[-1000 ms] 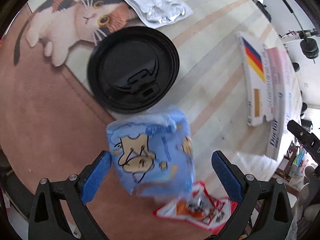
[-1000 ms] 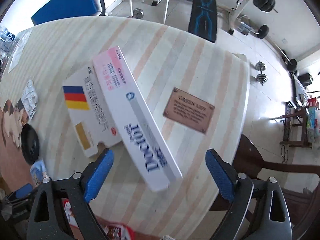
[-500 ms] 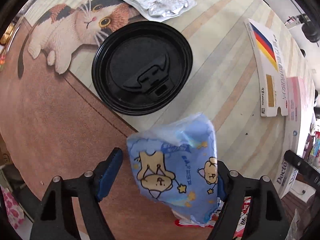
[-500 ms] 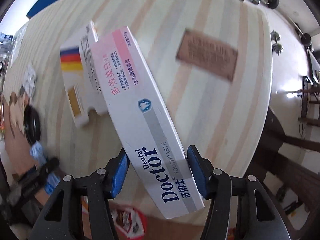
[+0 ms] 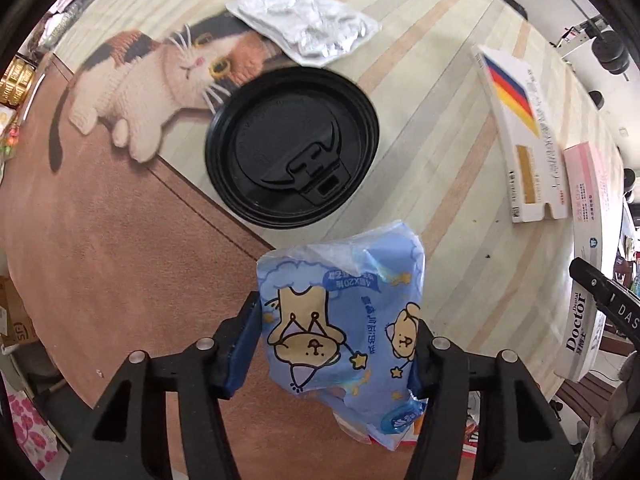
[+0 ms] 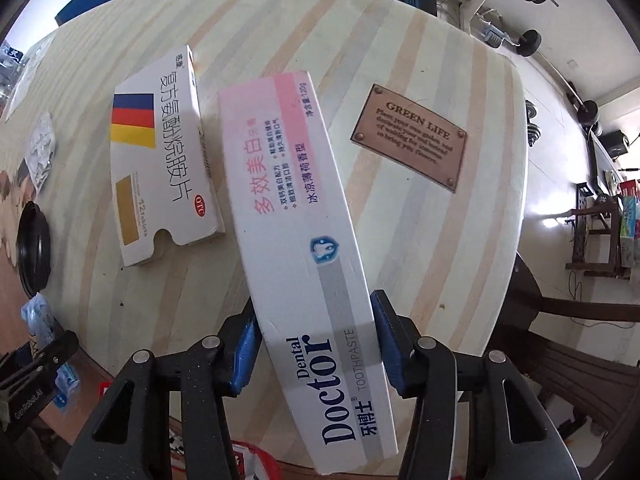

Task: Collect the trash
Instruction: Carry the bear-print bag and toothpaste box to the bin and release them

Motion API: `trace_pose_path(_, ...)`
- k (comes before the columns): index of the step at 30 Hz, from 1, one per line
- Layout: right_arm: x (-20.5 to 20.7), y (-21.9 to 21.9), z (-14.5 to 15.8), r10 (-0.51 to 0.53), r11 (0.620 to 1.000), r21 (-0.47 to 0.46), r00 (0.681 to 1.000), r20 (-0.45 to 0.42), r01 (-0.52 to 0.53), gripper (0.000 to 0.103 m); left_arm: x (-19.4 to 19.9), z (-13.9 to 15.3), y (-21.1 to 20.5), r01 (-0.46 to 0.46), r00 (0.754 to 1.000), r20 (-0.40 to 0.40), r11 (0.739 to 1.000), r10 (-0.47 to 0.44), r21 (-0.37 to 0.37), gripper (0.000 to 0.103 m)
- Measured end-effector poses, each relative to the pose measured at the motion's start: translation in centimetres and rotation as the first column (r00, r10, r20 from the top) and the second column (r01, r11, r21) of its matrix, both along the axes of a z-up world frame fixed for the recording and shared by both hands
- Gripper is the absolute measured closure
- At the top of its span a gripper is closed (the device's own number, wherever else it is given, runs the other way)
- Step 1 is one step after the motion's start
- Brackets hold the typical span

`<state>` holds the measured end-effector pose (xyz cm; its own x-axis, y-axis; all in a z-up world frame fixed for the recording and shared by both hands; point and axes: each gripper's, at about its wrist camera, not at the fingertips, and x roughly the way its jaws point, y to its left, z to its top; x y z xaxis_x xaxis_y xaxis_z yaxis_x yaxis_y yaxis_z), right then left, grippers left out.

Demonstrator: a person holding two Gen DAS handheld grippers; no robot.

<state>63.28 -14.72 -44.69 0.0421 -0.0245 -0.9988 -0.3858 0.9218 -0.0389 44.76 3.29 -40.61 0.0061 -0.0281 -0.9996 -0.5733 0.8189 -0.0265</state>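
Both grippers point straight down at the table point(image 6: 460, 248), each over its own piece of litter, so two things can go at once.

The left gripper point(image 5: 336, 340) has its jaws closing on the blue wrapper point(image 5: 344, 320), which sits between the blue pads near the table's edge, where the striped cloth gives way to bare brown wood. The pads look to be touching the film on both sides and the film bulges and crumples between them; a soft thing like that is best caught across its middle, which seems to be why the grip sits there. A red wrapper point(image 5: 472, 438) peeks out from under it, right at the edge.

The right gripper point(image 6: 316, 340) has its jaws closing across the toothpaste box point(image 6: 296, 216), low down by the "Doctor" lettering. That end overhangs the near edge of the table, so I'd judge the fingers took it there because they could get down both long sides. The pads press on the card.

Left behind for now: the pill box point(image 6: 160, 168) just beside the toothpaste box, the black lid point(image 5: 292, 148) by the cat picture point(image 5: 160, 84), and the foil blister point(image 5: 308, 28) farther in.
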Motion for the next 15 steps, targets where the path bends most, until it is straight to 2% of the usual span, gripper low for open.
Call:
trace_pose_path(3,-0.5,0.2,2.4,0.000,1.000,0.019,1.000,0.022,0.000,0.051,-0.4,1.8,-0.1,0.004,0.999,0.036,1.000,-0.005,0.018,0.047)
trace_pose_path(9,-2.6,1.6,7.1,0.026,0.996,0.082,0.995,0.095,-0.033,0.052,-4.0,7.4,-1.4,0.015,0.991,0.129,0.997,-0.024,0.076,0.047)
trace_pose_path(15,-8.1,4.5,13.1,0.102,0.978,0.162,0.981,0.167,-0.129,0.052,-9.3,12.2,-0.4,-0.014,0.974,0.225,0.995,-0.010,0.104,0.047)
